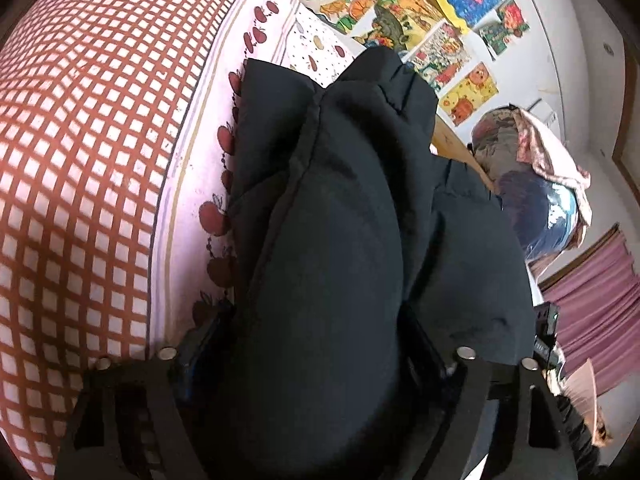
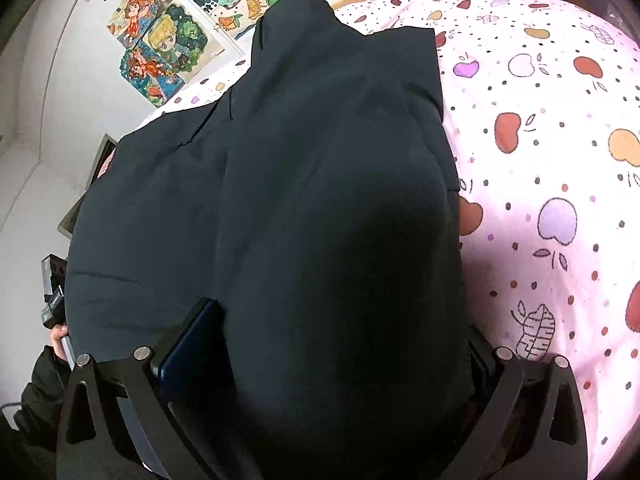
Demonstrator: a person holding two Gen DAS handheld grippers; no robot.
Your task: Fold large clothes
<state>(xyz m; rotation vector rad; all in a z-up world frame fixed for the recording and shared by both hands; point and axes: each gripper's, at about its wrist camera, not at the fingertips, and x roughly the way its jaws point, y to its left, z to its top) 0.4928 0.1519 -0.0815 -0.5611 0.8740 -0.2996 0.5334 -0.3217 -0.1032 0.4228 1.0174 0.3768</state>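
The dark padded jacket (image 1: 320, 240) lies on the bed (image 2: 540, 140), its long axis running straight away from both tongs toward the wall of drawings (image 1: 420, 20). Each of the tongs is closed on a thick bunch of its near edge: the left tongs (image 1: 316, 360) grips one roll of fabric, the right tongs (image 2: 332, 344) another, side by side and equally near (the cloth fills each gap, so the pads barely show). My judgement is that the coming fold carries this near edge forward along that axis, over the rest of the jacket.
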